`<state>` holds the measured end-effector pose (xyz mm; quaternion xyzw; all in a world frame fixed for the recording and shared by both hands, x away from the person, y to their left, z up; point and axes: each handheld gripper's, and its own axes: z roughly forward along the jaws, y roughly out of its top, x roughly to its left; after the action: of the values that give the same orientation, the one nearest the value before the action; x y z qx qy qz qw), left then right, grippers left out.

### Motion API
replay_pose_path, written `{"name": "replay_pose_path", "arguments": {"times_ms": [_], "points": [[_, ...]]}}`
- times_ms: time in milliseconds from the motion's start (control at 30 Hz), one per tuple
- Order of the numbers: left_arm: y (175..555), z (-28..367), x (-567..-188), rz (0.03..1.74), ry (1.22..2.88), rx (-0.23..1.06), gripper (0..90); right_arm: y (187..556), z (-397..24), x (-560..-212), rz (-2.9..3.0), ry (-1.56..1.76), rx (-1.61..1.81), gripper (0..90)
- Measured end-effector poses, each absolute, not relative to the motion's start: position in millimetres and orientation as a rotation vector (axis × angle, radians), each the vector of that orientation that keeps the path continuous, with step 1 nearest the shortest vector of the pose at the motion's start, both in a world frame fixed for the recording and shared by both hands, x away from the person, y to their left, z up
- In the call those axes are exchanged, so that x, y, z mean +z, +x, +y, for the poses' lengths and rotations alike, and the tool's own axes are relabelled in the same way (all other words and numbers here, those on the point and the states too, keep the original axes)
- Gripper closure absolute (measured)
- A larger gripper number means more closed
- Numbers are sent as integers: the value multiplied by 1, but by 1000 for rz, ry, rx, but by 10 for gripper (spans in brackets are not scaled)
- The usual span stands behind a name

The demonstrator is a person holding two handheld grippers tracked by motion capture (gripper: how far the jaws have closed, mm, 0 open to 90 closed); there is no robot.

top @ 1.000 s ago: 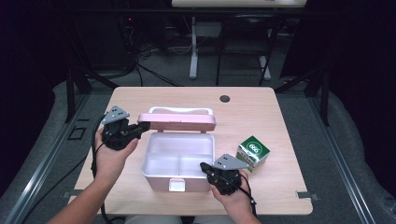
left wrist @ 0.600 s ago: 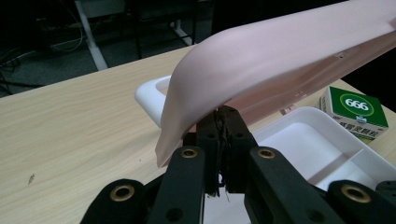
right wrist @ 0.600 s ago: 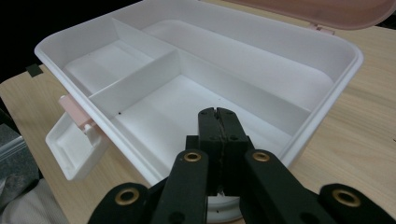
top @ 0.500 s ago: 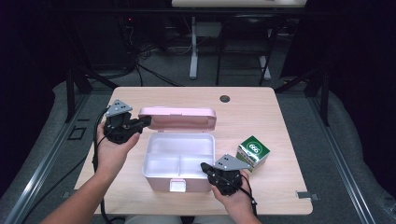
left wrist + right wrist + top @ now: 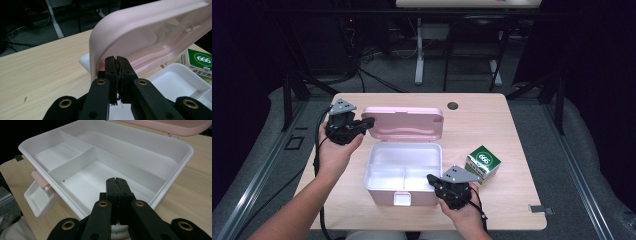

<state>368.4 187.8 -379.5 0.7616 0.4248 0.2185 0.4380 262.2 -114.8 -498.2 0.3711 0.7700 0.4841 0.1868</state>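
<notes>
Nearest, the right gripper (image 5: 430,178) rests at the front right corner of the white storage box (image 5: 377,165) on the desk (image 5: 502,130), fingers pressed together. Just right stands a green carton (image 5: 482,161). Farther left, the left gripper (image 5: 371,121), fingers nearly together, meets the upright pink lid (image 5: 404,122) at its left edge.

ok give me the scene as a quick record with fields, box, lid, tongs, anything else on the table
box: white plastic compartment box, open, nothing inside
lid: pink plastic hinged lid, raised at the back of the box
left tongs: shut, at the lid's left corner
right tongs: shut, at the box's front right rim
other: green and white carton marked 666, right of the box
surface: light wooden table
</notes>
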Motion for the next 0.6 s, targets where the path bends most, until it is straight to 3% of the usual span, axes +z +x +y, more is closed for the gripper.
{"name": "replay_pose_path", "arguments": {"times_ms": [600], "points": [[384,191,-381,1121,1937,520,870,262,-115,-498,2166,1046,1368,900]]}}
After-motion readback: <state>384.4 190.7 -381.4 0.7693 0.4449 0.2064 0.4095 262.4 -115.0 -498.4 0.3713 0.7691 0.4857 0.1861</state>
